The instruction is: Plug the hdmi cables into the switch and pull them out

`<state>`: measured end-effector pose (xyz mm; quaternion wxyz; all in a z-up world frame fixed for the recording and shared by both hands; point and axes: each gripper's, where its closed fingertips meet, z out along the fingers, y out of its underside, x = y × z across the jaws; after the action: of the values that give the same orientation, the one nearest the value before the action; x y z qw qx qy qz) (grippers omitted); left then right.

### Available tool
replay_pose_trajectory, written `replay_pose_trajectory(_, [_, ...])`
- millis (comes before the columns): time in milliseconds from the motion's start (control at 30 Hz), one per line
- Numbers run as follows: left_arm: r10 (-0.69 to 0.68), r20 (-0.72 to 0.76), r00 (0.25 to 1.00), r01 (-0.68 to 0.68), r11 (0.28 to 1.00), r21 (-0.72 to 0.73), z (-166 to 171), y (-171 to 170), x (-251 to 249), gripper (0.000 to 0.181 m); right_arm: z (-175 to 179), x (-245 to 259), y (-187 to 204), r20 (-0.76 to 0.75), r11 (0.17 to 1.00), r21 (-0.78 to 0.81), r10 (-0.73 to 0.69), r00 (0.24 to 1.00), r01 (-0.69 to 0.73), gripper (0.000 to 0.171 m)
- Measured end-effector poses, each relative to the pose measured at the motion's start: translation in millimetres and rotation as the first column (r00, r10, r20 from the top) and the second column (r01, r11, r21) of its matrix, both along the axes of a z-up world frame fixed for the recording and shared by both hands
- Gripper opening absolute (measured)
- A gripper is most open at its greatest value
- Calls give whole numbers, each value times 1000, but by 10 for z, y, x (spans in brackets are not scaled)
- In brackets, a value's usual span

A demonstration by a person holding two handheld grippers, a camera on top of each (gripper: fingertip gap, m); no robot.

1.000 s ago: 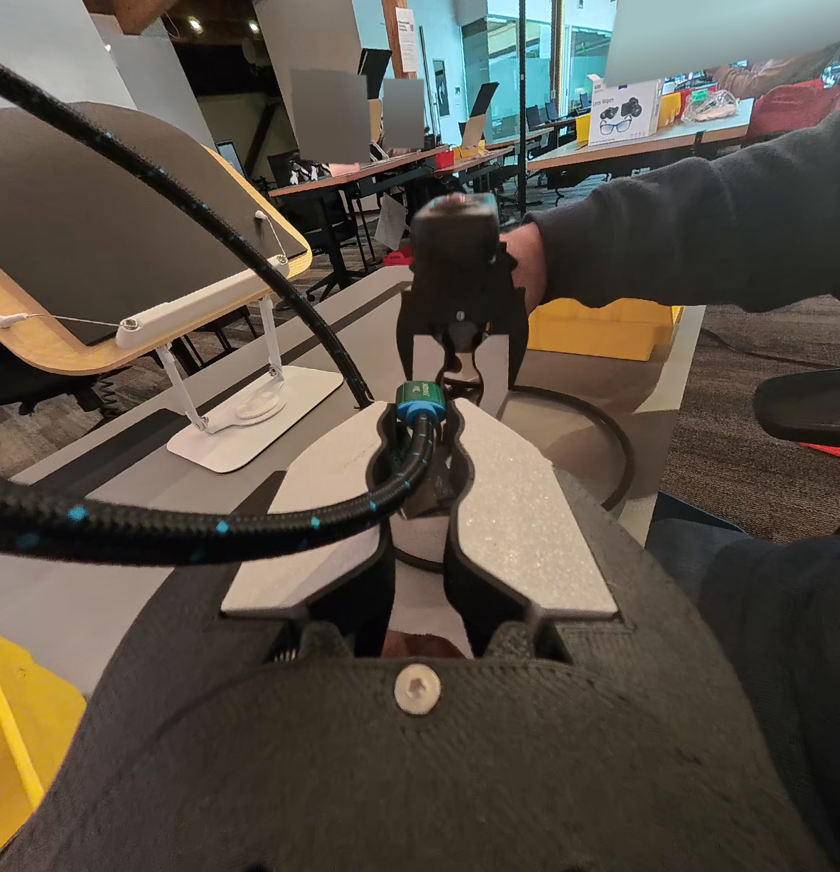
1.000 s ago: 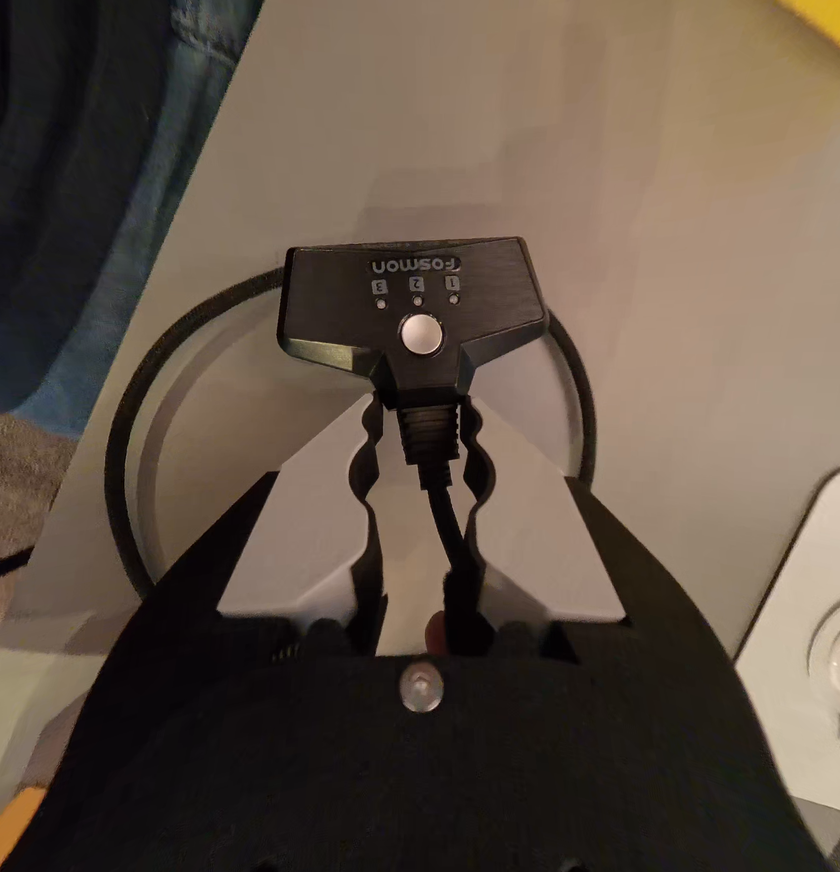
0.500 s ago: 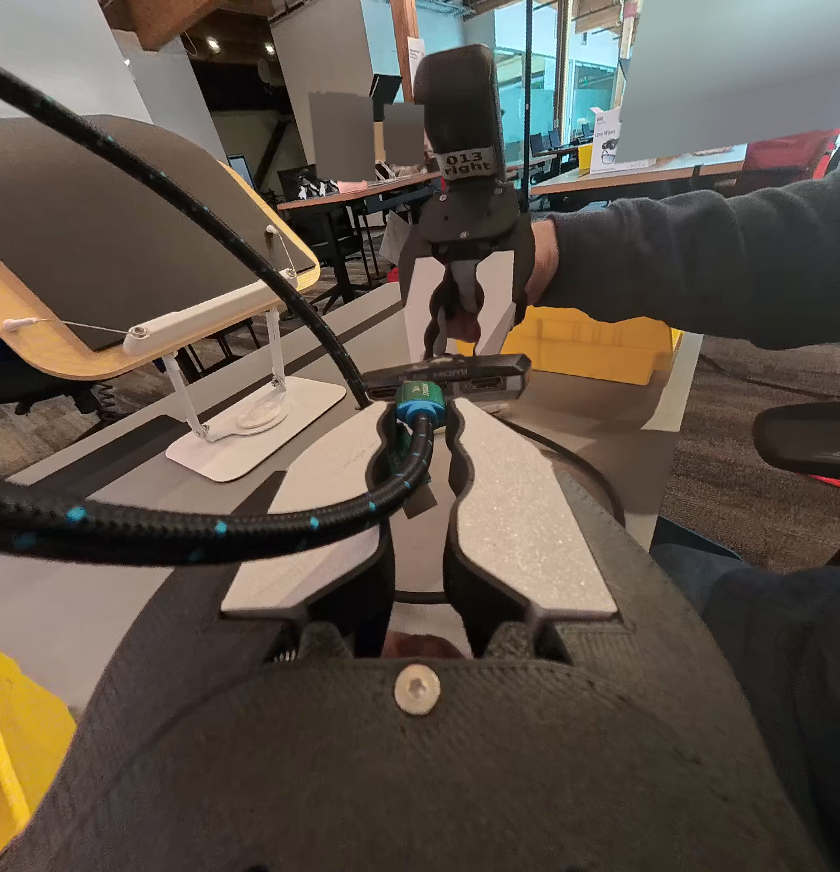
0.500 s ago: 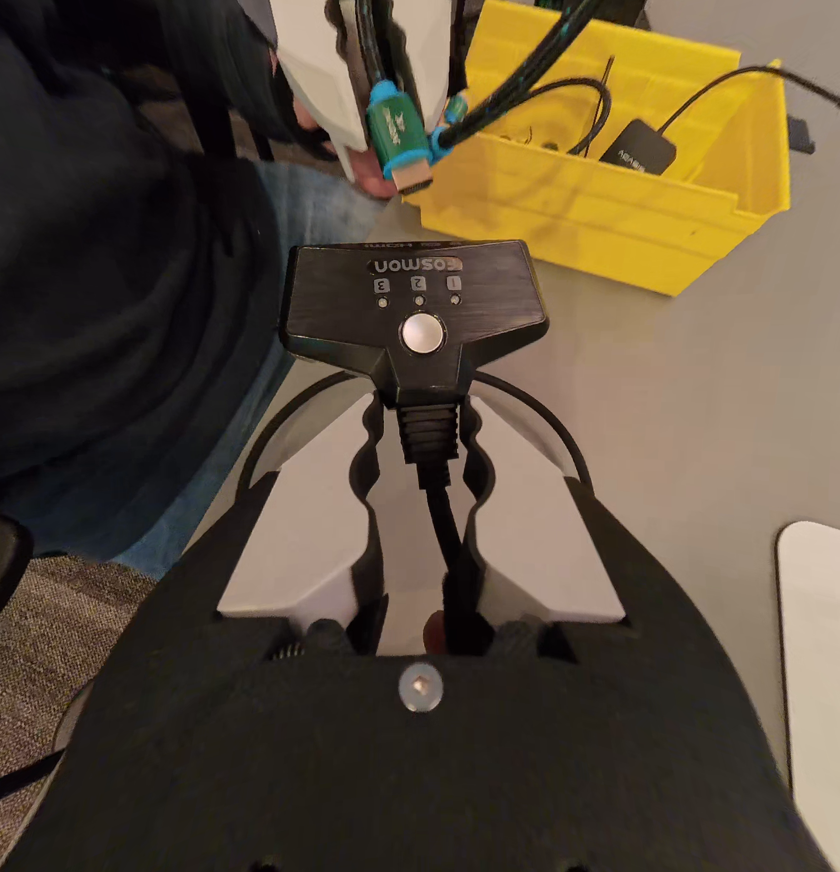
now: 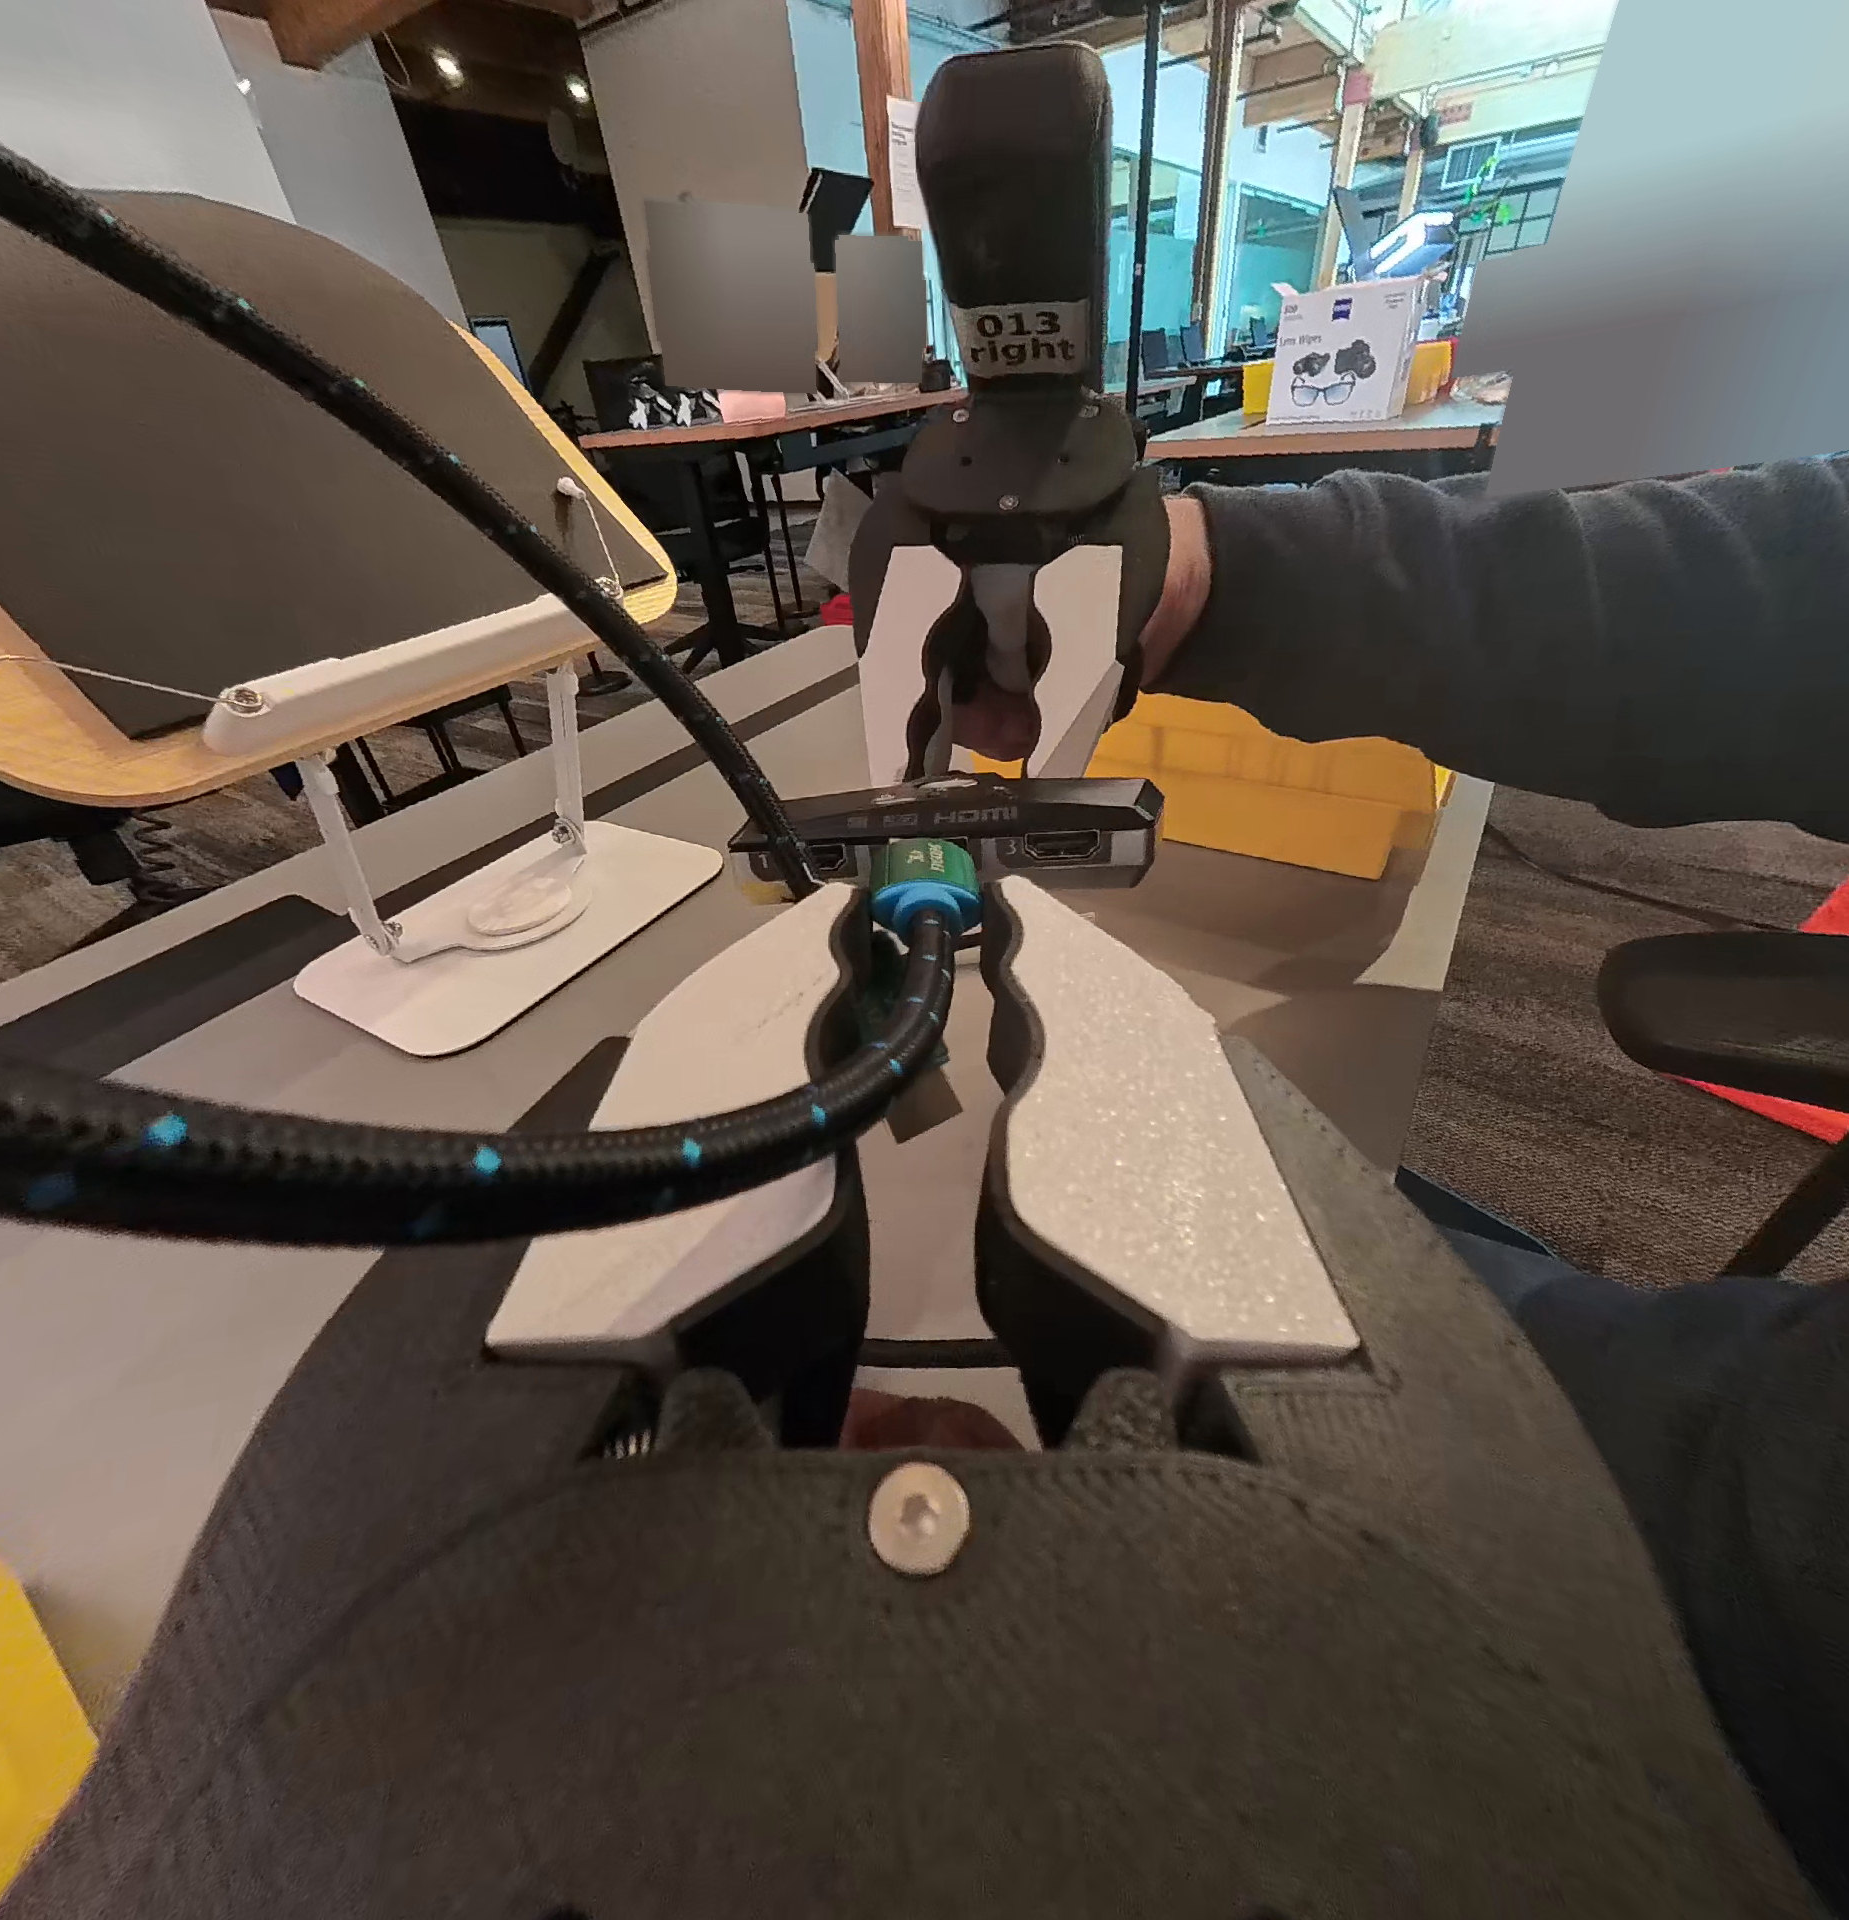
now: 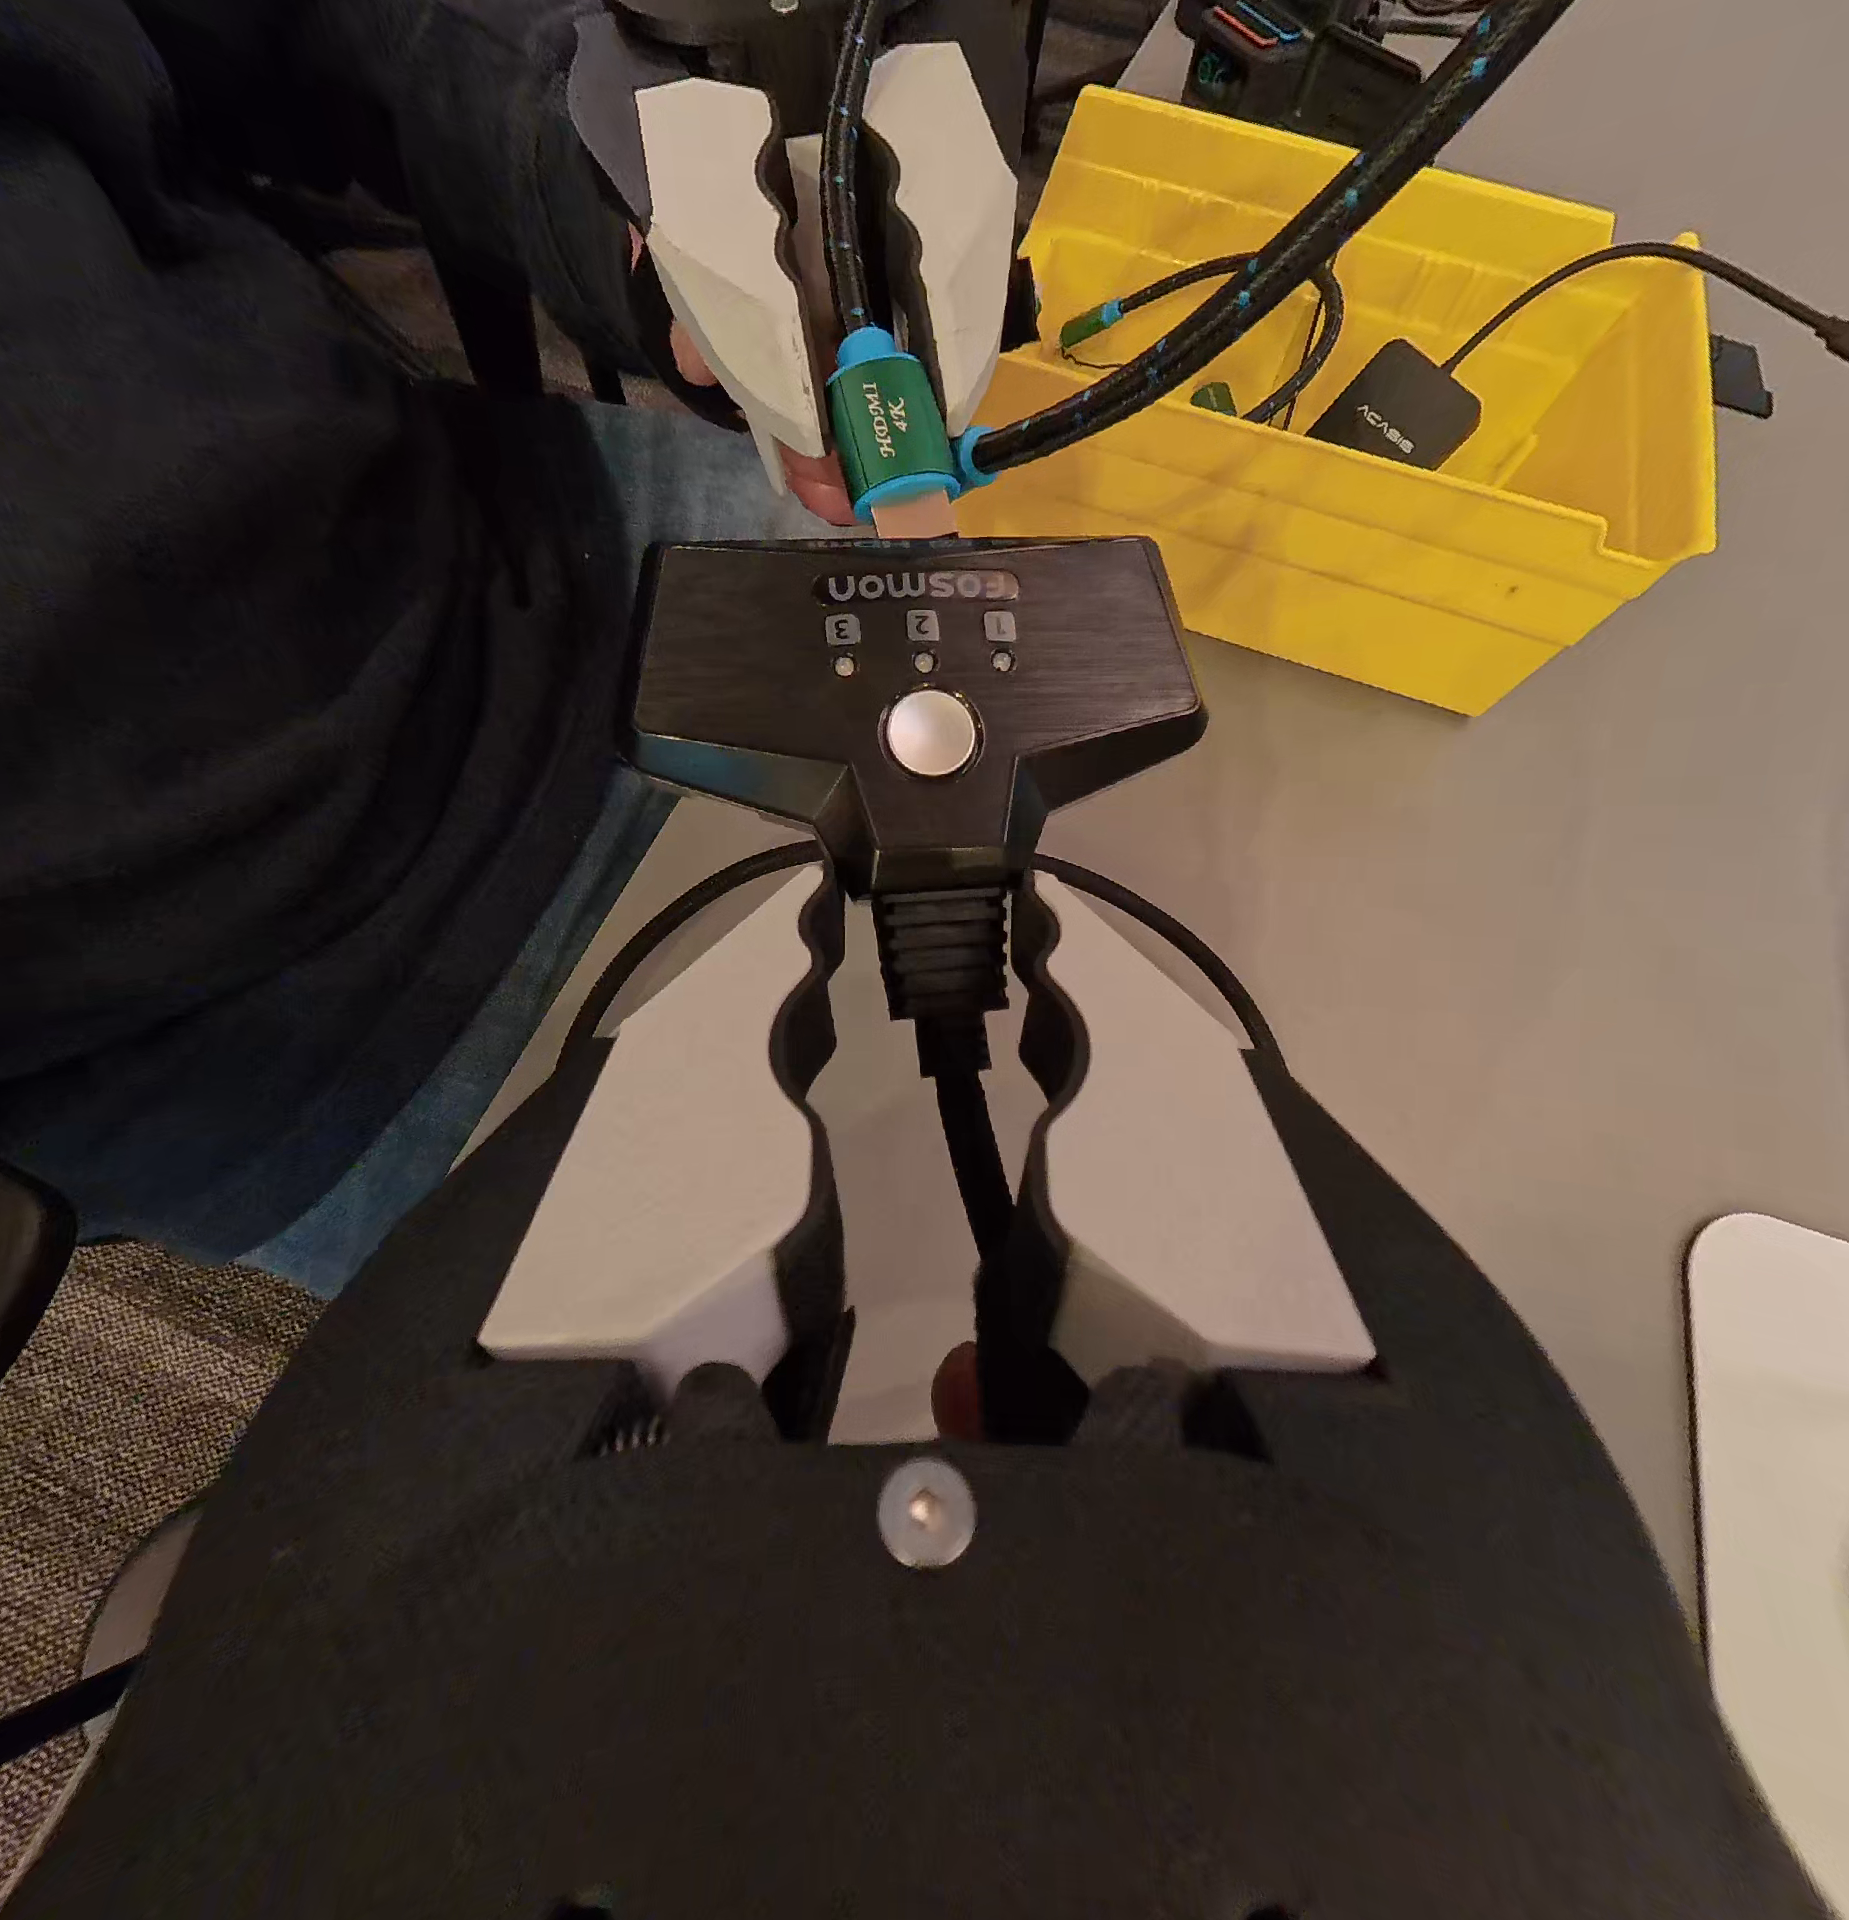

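Left claw (image 5: 925,914) pinching a green plug (image 5: 918,871) with a blue collar, metal tip at the middle port of the switch (image 5: 946,831); cannot tell how deep it sits. Seen from the right wrist view, same plug (image 6: 889,431) between the white fingers (image 6: 728,312) of the left claw (image 6: 858,416), tip touching the far edge of the switch (image 6: 915,665). Braided black cable (image 5: 432,1153) with blue flecks curving off to the left from the plug, looping up and back behind the switch. One outer port bare; the port on the other side partly hidden behind the cable.

Right claw (image 6: 925,914) pressed on the ribbed neck of the switch, holding it up off the table (image 6: 1471,935), button side toward the camera. Thin black cord (image 6: 977,1143) running from the neck back between the fingers. In the left wrist view, right claw (image 5: 993,769) pointing down, gripping the switch from above, a hand (image 5: 1174,582) and dark sleeve behind it.

Yellow bin (image 6: 1419,499) on the table beyond the switch, holding more braided cable with green plugs and a small black box. White stand (image 5: 504,935) carrying a tilted board on the table's left. Black ring (image 6: 1159,935) on the table under the switch.
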<state>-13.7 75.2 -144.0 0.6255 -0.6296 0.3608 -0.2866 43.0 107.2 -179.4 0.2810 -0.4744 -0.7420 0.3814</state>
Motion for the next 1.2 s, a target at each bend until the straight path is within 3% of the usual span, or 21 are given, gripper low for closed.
replay_pose_trajectory(467, [-40, 93, 995, 50, 993, -108, -18, 17, 12, 19, -3, 11, 29, 7, 1000, 22, -16, 1000, 16, 31])
replay_pose_trajectory(1200, [-71, 103, 992, 79, 994, -78, 0, -28, 71, 20, 24, 11, -14, 66, 997, 76, -20, 998, 15, 30])
